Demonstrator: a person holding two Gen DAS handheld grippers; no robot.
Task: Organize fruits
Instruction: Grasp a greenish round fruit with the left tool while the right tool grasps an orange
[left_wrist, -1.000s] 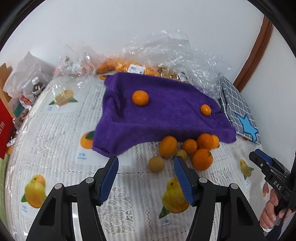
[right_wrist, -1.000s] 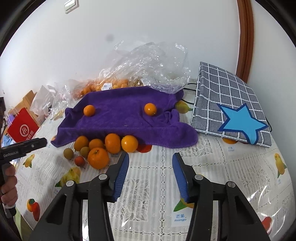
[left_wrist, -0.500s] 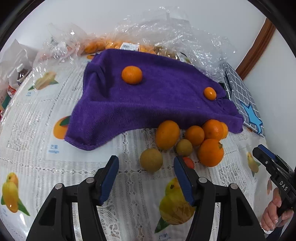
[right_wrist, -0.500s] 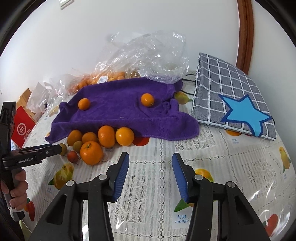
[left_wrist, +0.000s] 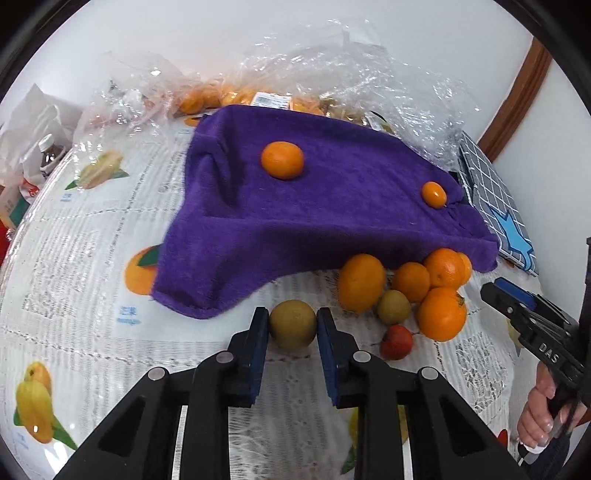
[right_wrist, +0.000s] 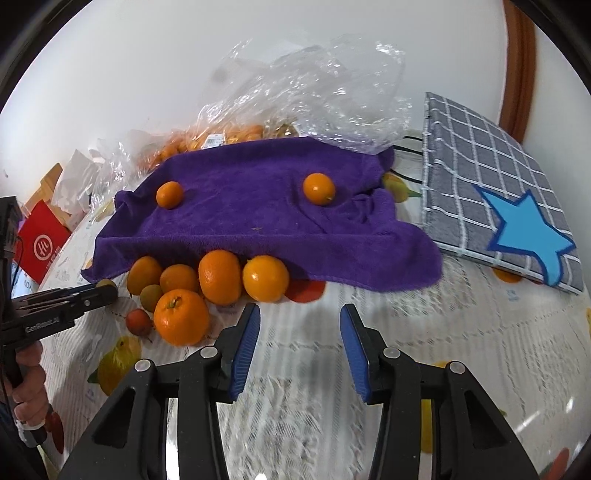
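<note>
**Left tongs clamp the brown fruit; right tongs empty and narrowing**

Left wrist view: your left gripper (left_wrist: 292, 325) sits at lower centre, its blue pads pressed against both sides of a small brown-green fruit (left_wrist: 292, 323) on the lace tablecloth (left_wrist: 92, 258). A second ago those jaws stood wide with the fruit lying ahead of them; now they are clenched on it. That likely means the pick is made and the fruit is ready to lift. Just right of it lies the pile of oranges (left_wrist: 424, 284), a second brown fruit (left_wrist: 393, 306) and a small red fruit (left_wrist: 397, 341), tucked against the near edge of the purple towel (left_wrist: 332, 214). Two oranges rest on the towel, one upper centre (left_wrist: 282, 160), one smaller at right (left_wrist: 434, 194). Your right gripper enters at the right edge.

Right wrist view: your right gripper (right_wrist: 300, 341), lower centre, holds nothing; its jaws are closing slightly over bare cloth. It has drawn nearer the pile, which now sits just above and left of its fingers. The nearest orange (right_wrist: 265, 277) looks the likely next target. A grey checked cushion with a blue star (right_wrist: 498, 199) lies at right.
</note>
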